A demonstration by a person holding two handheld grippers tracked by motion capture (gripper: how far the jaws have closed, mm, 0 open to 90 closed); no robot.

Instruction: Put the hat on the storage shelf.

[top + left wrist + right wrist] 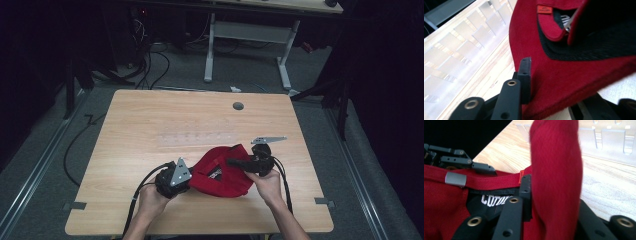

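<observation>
The counter (pixel 150 130) around the red cap (pixel 222 180) is bare wood, with a grey plug (pixel 238 106) far back. The cap lies near the front edge between both grippers. The left gripper (pixel 186 175) has its fingers (pixel 525 75) clamped on the cap's brim, and the right gripper (pixel 235 162) has its fingers (pixel 525 192) clamped on a raised fold of the cap.

Red cap (pixel 222 175): underside mostly out of sight in high view; brim's far end cut by frame edge in left gripper view.
Small orange tag (pixel 544 9): lettering too blurred to read.
White print on inner label (pixel 495 199): partly covered by jaw, word incomplete.
Right tongs (pixel 551 202): right jaw largely behind red fabric.
Left tongs (pixel 549 82): right jaw under brim.
Counter (pixel 150 130): near edge cut off at bottom.
</observation>
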